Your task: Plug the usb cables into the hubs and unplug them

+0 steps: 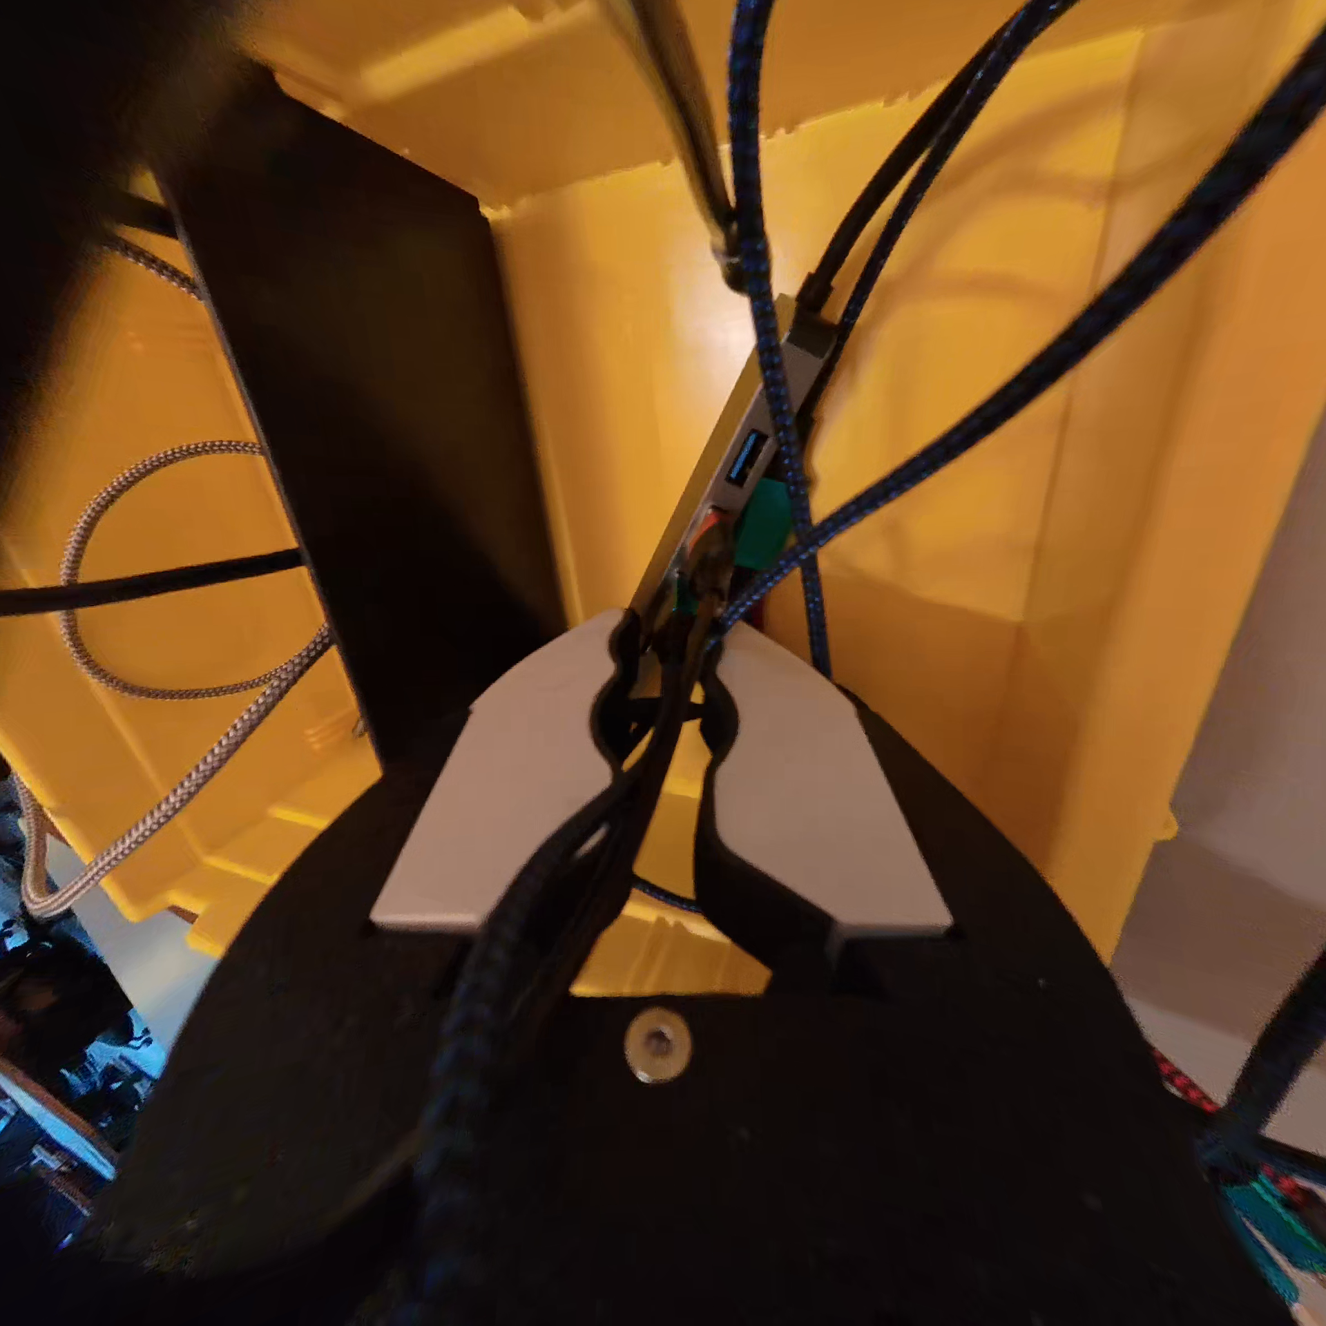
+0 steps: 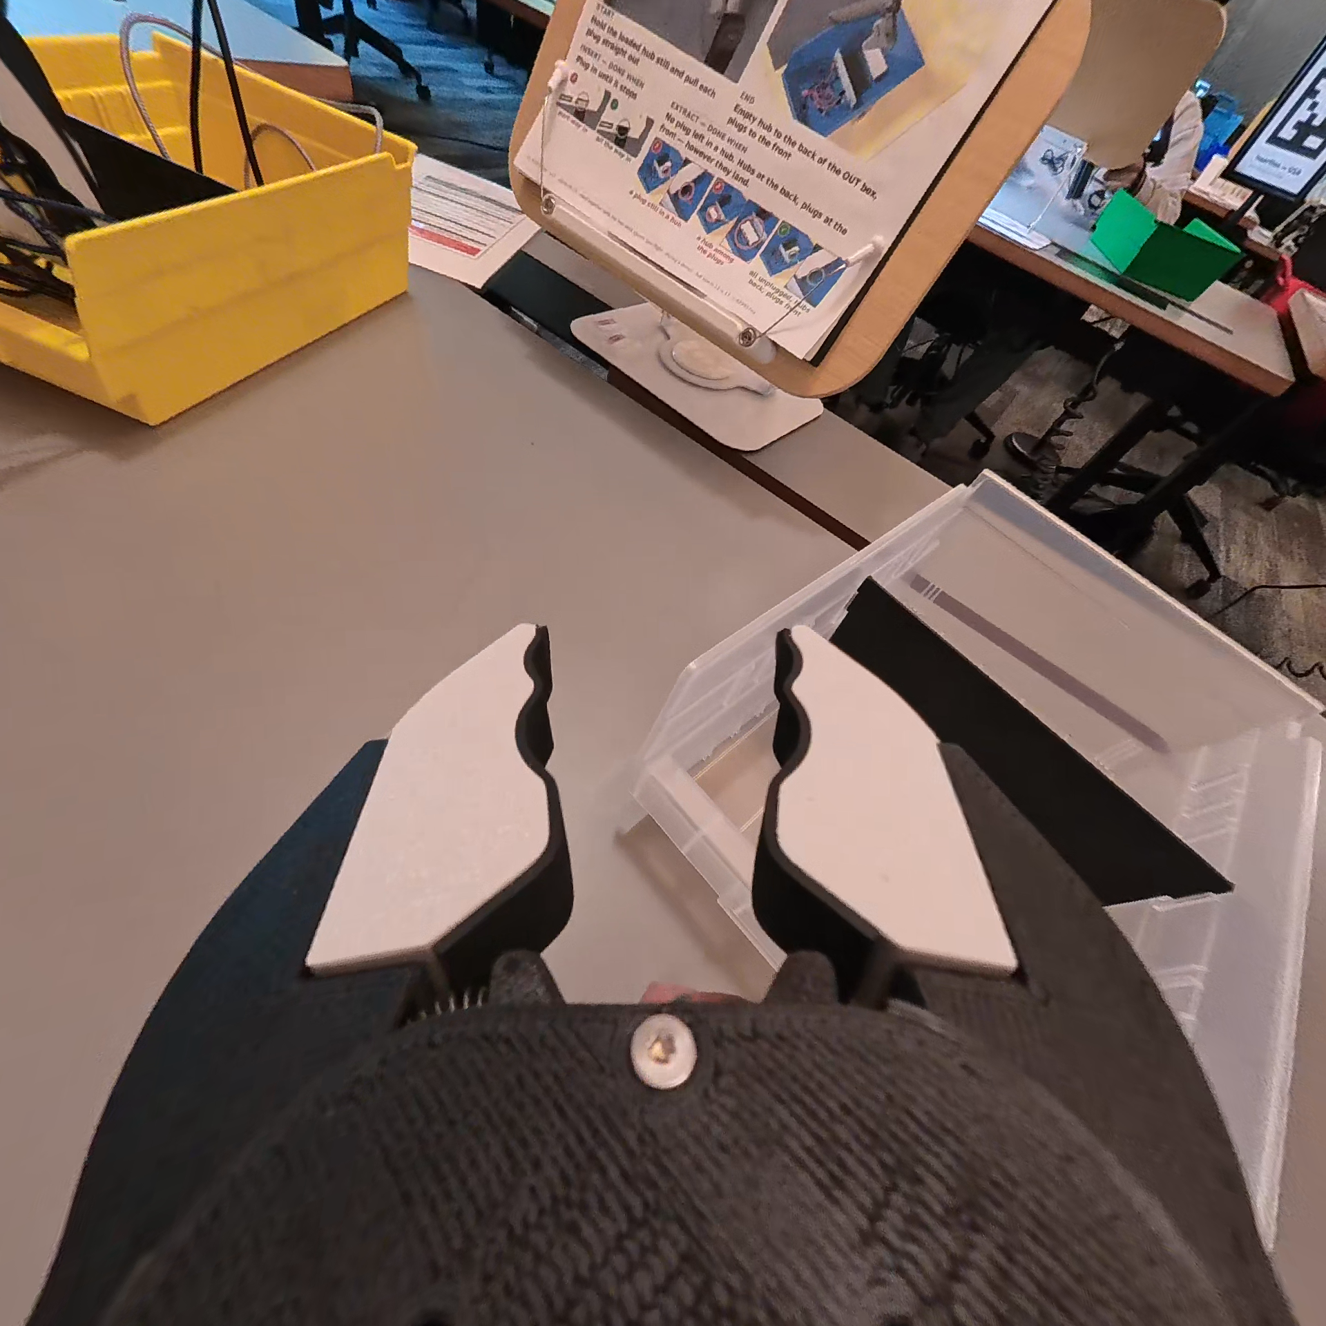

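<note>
Inside the yellow bin (image 1: 610, 373), left gripper (image 1: 671, 646) nearly closed, jaws pinched on the lower end of a slim grey usb hub (image 1: 746, 445) and on dark braided cables (image 1: 560, 861) running back between the fingers. Hub tilted, leaning up and to the right from the jaws, one blue port open on its side, a green plug (image 1: 768, 524) seated just below that port, further plugs near the jaws too blurred to tell apart. Blue-black braided cables (image 1: 775, 373) crossing over the hub and rising out of frame. Black divider panel (image 1: 359, 402) upright in the bin at left, with a tan braided cable (image 1: 143, 646) looped beside it and trailing over the bin's edge. Right gripper (image 2: 664, 638) wide open, jaws apart and gripping nothing, held above the grey tabletop (image 2: 359, 538). Clear plastic bin (image 2: 1040, 646) just beside and partly behind the right finger, a black divider (image 2: 1004, 753) inside it. Yellow bin well apart at far left on the same tabletop, cables rising from it. Instruction sheet on a wooden stand (image 2: 789, 179) at the tabletop's far edge.
</note>
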